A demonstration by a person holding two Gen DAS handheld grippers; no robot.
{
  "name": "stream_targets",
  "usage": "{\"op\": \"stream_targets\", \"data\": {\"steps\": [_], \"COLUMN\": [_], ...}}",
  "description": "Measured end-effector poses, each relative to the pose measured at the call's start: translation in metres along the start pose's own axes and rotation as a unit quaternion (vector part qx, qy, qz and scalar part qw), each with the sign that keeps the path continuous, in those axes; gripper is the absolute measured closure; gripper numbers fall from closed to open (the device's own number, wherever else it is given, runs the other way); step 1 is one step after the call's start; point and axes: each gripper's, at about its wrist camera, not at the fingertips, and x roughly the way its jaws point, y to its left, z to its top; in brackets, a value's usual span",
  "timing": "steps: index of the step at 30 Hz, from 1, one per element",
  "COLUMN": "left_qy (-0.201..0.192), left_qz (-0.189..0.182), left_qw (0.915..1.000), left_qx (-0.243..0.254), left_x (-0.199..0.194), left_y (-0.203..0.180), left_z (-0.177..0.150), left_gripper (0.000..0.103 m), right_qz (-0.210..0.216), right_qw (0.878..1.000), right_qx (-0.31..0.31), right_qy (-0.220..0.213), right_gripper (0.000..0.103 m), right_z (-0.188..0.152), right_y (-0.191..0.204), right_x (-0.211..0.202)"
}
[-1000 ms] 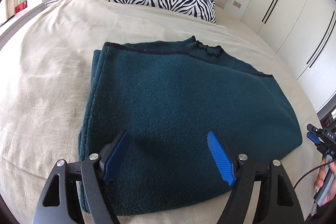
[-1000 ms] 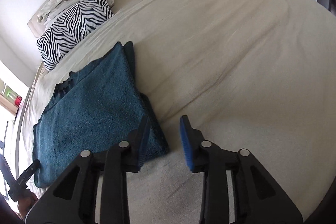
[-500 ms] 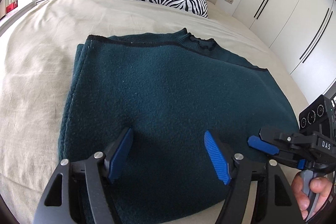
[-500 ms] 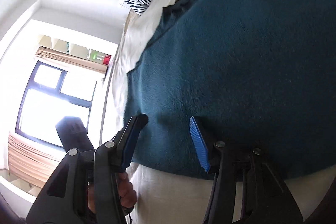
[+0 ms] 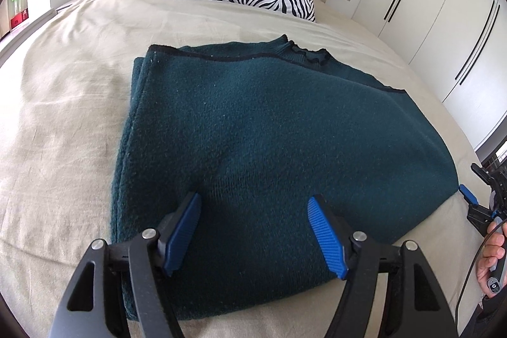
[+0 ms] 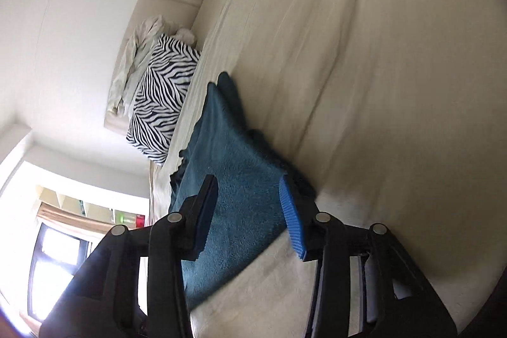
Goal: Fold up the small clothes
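Left gripper [image 5: 253, 230] hovers spread wide over the folded teal sweater [image 5: 269, 129]; right gripper [image 6: 248, 208] gapes, straddling its edge

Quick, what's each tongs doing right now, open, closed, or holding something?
Left tongs: open, above the teal sweater, holding nothing.
Right tongs: open, holding nothing.

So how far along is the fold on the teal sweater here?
Partly done: the teal sweater lies flat on the bed, its left edge already doubled in layers. In hand: nothing gripped; the left hand-held gripper hovers open over the near hem, the right hand-held gripper open at the right corner. Left: the remaining folds.
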Motion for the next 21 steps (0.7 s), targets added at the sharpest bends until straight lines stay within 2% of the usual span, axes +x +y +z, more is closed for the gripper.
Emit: {"op": "stream_targets", "data": {"steps": [2, 7, 13, 21], "left_qy": [0.0, 0.002, -0.004, -0.003], "left_qz": [0.002, 0.004, -0.014, -0.041], "left_qw": [1.0, 0.9999, 0.9993, 0.998], "left_qx": [-0.002, -0.01, -0.035, -0.049], "left_x": [0.0, -0.001, -0.014, 0.003], "left_y": [0.0, -0.003, -0.003, -0.018], "left_z": [0.0, 0.003, 0.01, 0.041], "left_gripper": [0.031, 0.03, 0.03, 0.03], "right_qz": [-0.003, 0.004, -0.003, -0.018], "right_qw": [1.0, 1.0, 0.997, 0.994], "right_qx": [0.008, 0.007, 0.033, 0.095], "right_qy": [-0.013, 0.028, 0.069, 0.05], "right_gripper": [0.046, 0.046, 0.045, 0.045], "right_z": [-0.001, -0.024, -0.059, -0.057], "right_y": [-0.002, -0.002, 0.003, 0.006], "right_x": [-0.023, -0.036, 0.0, 0.026]}}
